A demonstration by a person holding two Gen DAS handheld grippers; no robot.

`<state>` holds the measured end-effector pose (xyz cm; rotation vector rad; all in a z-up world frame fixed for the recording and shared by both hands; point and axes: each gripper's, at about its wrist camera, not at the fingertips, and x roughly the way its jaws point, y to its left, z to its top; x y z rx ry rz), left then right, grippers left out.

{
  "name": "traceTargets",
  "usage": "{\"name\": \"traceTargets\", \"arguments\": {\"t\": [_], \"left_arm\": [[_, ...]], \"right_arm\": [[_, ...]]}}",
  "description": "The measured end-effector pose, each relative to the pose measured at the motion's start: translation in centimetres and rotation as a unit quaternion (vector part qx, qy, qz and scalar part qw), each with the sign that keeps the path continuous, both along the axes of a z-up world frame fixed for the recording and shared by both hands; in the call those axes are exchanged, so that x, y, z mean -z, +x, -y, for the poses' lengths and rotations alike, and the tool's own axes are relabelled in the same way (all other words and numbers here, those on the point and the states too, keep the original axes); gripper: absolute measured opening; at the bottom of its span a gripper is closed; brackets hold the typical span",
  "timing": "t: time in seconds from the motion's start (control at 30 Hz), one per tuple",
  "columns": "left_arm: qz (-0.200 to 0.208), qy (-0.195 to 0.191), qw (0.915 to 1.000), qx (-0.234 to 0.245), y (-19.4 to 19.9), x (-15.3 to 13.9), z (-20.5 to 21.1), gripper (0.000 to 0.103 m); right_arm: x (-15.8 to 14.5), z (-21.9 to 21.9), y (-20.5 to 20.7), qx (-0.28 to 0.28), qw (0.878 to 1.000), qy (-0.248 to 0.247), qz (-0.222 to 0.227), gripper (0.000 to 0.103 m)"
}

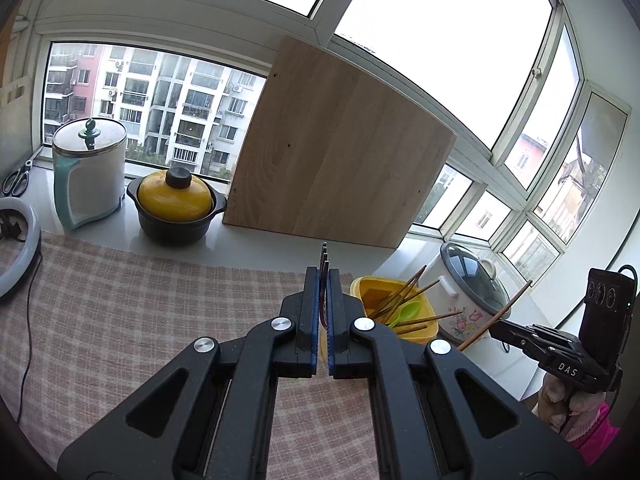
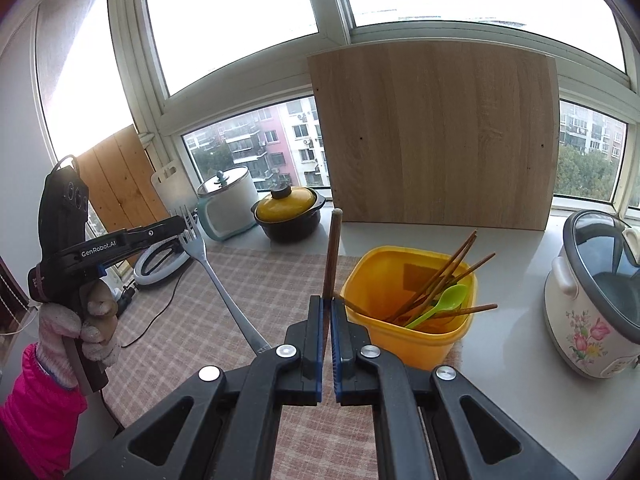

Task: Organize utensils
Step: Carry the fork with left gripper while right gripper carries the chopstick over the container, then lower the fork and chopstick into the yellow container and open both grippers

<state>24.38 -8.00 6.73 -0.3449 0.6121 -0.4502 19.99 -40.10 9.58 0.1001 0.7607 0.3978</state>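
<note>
Two grippers each held a utensil above the checked cloth on the tabletop [image 1: 120,300]. From the left wrist camera, the left gripper [image 1: 324,276] was clamped on a fork [image 1: 323,254], seen edge-on with its tines poking out just past the pads. A yellow tub [image 1: 424,332] sat on the tabletop to its right, already holding several chopsticks [image 1: 400,292] and a green spoon [image 1: 406,314]. Further right, the right gripper [image 1: 494,330] gripped a single chopstick [image 1: 516,298] that slanted up in front of the rice cooker [image 1: 468,280].

From the right wrist camera, the right gripper [image 2: 328,304] was shut on that chopstick [image 2: 333,248], which stood nearly upright just left of the tub [image 2: 416,336]. The left gripper [image 2: 185,227] appeared at the left, well apart from the tub, pinching the fork [image 2: 216,276] near its tines so the long handle hung down towards the cloth.

Judging from this, the fork's grip near the head looked risky: the heavy handle could swing or slip out on the way over. The loose chopsticks leaning over the rim could also be knocked out, or the light tub tipped, if either utensil came in low or both arrived together.
</note>
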Motion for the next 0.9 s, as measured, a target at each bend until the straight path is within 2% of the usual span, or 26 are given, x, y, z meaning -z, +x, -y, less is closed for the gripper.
{"name": "traceTargets", "arguments": {"t": [0.43, 0.9], "left_arm": [[0.019, -0.008, 0.9997, -0.012, 5.0, -2.4, 3.6, 0.0], [-0.008, 0.031, 0.9995, 0.004, 9.6, 0.8, 9.6, 0.0]], "right_arm": [[-3.8, 4.8, 3.3, 0.03, 0.999, -0.008, 0.041, 0.001], [-3.3, 5.6, 7.8, 0.039, 0.998, -0.01, 0.044, 0.0]]}}
